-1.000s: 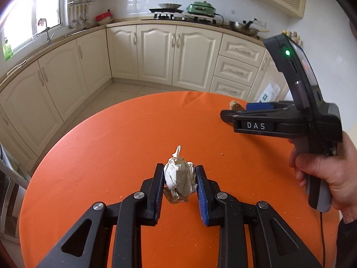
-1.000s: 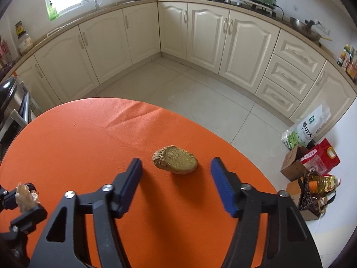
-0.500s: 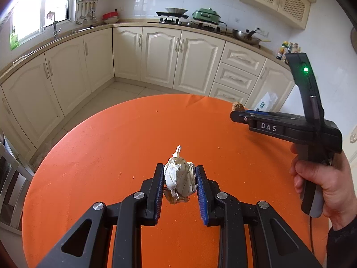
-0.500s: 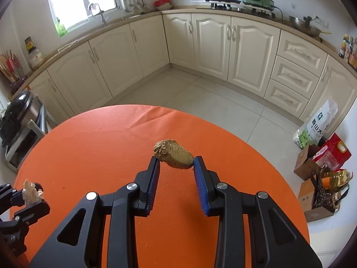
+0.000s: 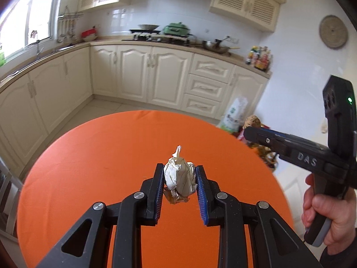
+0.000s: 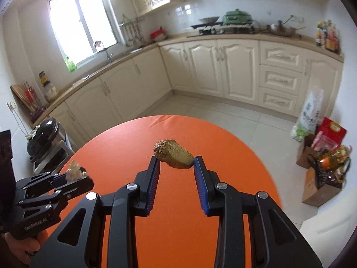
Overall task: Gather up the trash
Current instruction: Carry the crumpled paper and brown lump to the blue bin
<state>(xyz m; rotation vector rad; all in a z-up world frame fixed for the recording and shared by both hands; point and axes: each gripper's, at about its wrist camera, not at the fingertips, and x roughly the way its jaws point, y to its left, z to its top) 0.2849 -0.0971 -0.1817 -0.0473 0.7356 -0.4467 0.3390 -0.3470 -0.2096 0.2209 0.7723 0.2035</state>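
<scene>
The right gripper (image 6: 175, 164) is clamped on a brown, oblong food scrap (image 6: 173, 156), its pads pressing on the two ends. The scrap's long axis runs crosswise between the pads, and its rough, rounder end sits a little higher at the left pad. The jaws closed on it within the last second. The left gripper (image 5: 179, 179) is clamped on a crumpled paper wad (image 5: 179, 177), which stands upright with a twisted tip pointing up and away. Both pieces hang in the air above the orange round table (image 5: 100, 156). A hand (image 5: 330, 218) holds the right gripper's handle out past the table's right edge. Beyond the table's far edge lies open tiled floor (image 6: 223, 111), bounded by cream cabinets (image 6: 223, 67).
</scene>
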